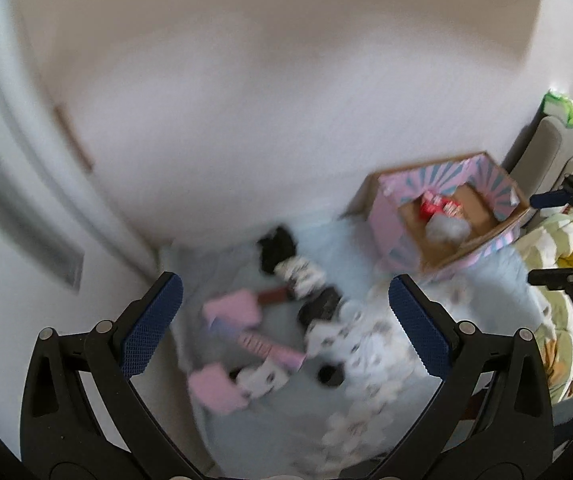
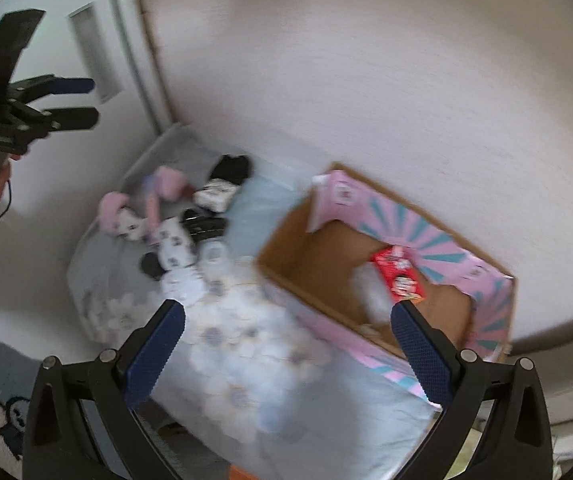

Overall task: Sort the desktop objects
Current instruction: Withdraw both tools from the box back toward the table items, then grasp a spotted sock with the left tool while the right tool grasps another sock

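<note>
A: How do the tools stand?
B: The left tool [image 1: 286, 324] gapes wide with nothing between its blue pads; the right tool [image 2: 288, 350] is spread the same, bare.
A: And the things?
B: Blurred pink, black and white items [image 1: 286, 312] are heaped on the pale cloth [image 2: 254, 380]; a red packet [image 2: 400, 276] lies inside the pink-lined box [image 2: 490, 308].

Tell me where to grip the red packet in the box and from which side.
Judging by its pose, grip the red packet across its long side edges, from above. It lies flat on the floor of the open-topped cardboard box, whose walls block a sideways approach.
</note>
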Tool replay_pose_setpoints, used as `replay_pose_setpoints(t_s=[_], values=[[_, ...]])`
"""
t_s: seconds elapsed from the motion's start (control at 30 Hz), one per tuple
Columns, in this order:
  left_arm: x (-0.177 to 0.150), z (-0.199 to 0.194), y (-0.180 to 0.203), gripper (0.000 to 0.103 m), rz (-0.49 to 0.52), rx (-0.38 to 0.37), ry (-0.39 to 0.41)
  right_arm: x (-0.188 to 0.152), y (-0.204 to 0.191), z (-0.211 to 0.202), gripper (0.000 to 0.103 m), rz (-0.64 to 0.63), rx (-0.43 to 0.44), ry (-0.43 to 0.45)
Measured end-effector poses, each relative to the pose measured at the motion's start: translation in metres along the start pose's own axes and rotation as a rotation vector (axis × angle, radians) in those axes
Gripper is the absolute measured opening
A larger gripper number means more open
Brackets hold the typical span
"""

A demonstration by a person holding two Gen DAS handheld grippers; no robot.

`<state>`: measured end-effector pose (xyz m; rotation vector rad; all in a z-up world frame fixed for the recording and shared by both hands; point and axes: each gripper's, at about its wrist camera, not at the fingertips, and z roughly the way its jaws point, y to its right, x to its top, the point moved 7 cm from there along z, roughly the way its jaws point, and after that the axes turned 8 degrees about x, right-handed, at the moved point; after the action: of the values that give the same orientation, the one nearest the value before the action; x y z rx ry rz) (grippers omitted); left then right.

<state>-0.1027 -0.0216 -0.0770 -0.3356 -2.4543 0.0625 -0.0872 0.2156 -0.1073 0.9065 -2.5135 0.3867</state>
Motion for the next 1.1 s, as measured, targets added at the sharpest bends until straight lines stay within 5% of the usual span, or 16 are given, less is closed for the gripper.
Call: replay_pose_setpoints(t_s=[0.3, 0.47, 0.73, 1.1], values=[[-0.088, 0.025, -0.036, 0.103, -0.143, 0.015, -0.098, 0.000, -0.057, 0.038, 0.103, -0.038, 0.136, -0.005], [-0.110, 0.038, -0.025, 0.102, 0.006, 0.065, -0.071, 0.000, -0.080, 0.067, 0.103, -0.073, 0.177, -0.032], [-0.125, 0.084, 0.012, 0.093, 0.262, 0.011, -0.049, 0.010, -0.100, 0.113, 0.103, -0.112, 0.191, -0.054], [-0.155, 0.144, 0.014, 0.078, 0.305, -0.028, -0.123, 0.023, -0.101, 0.193, 0.086, -0.127, 0.188, -0.122]])
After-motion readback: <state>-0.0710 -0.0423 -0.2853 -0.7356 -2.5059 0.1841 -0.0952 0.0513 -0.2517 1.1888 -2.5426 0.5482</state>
